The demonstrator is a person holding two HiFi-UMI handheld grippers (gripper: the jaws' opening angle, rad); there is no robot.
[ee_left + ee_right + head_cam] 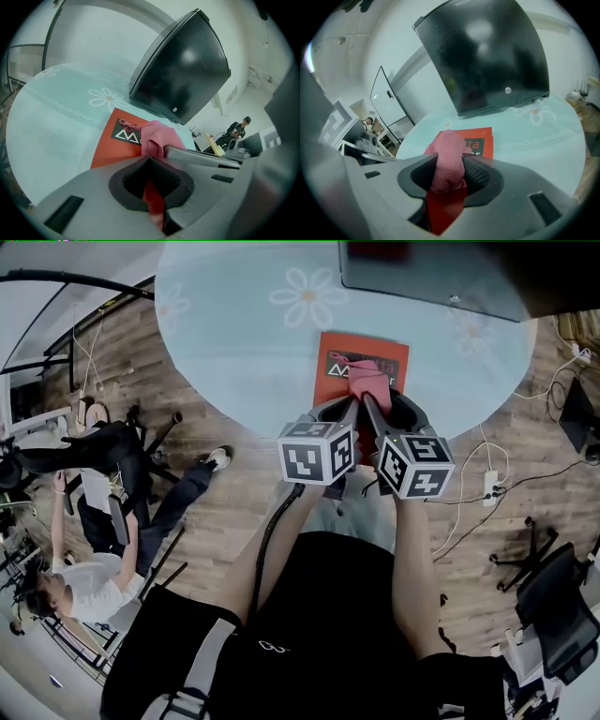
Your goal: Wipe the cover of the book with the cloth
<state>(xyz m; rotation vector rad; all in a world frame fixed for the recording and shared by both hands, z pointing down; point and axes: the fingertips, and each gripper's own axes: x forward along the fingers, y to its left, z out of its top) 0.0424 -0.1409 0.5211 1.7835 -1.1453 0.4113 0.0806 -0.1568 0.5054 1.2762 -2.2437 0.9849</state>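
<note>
Wiping step in hand on the desk (234, 343): book (330, 362) under cloth (370, 381).
The book lies flat near the desk's front edge. The right tongs (368, 401) pinch the cloth on its cover, and the left tongs (352, 404) are pressed together, empty. The next move probably calls for a steady sweep across.

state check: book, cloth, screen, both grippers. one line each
book: closed, flat on the table, cover up
cloth: bunched, resting on the cover
right gripper: shut on the cloth
left gripper: jaws together, nothing between them, over the book's near edge
screen: dark, unlit
</note>
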